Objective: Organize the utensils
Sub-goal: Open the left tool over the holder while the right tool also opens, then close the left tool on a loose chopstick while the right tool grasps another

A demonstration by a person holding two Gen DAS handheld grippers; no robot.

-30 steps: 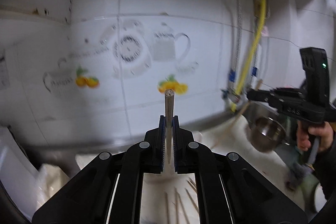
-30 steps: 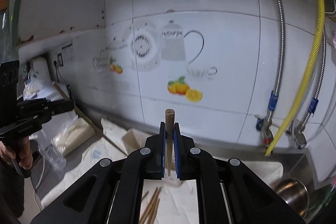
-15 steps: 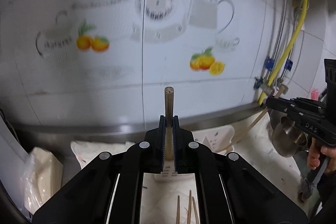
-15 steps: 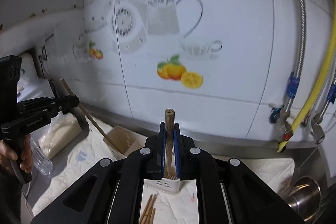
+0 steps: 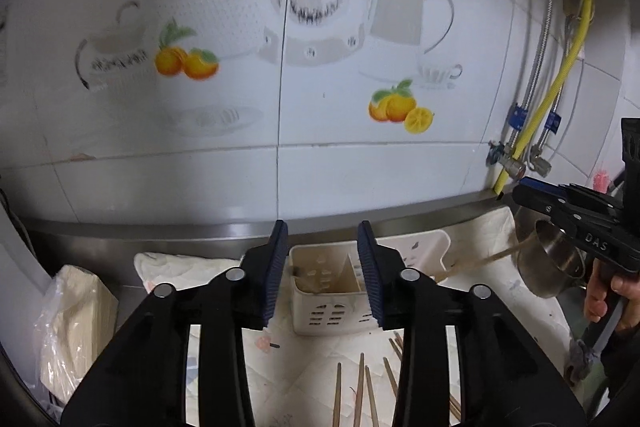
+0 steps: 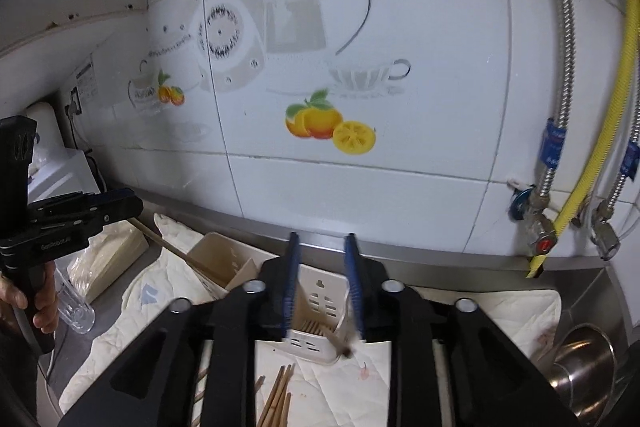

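Note:
A white slotted utensil holder (image 5: pixel 336 291) stands on a cloth by the wall; it also shows in the right wrist view (image 6: pixel 320 311). My left gripper (image 5: pixel 322 269) is open right over it, and a blurred chopstick (image 5: pixel 304 277) sits in its left compartment. My right gripper (image 6: pixel 321 287) is open above the holder, with a blurred chopstick (image 6: pixel 340 343) falling between its fingers. Another chopstick (image 5: pixel 476 263) slants from the right gripper's side toward the holder. Several loose chopsticks (image 5: pixel 360 391) lie on the cloth in front; they also show in the right wrist view (image 6: pixel 280 399).
A white cloth (image 5: pixel 480 239) covers the steel counter under the tiled wall. A steel pot (image 5: pixel 552 267) stands at the right, below yellow and braided hoses (image 5: pixel 540 119). A plastic bag of chopsticks (image 5: pixel 72 315) lies at the left. A clear glass (image 6: pixel 76 307) stands left in the right wrist view.
Both grippers were shut on upright chopsticks and have opened. Both have moved down and closer to the holder, and the chopsticks have dropped toward it.

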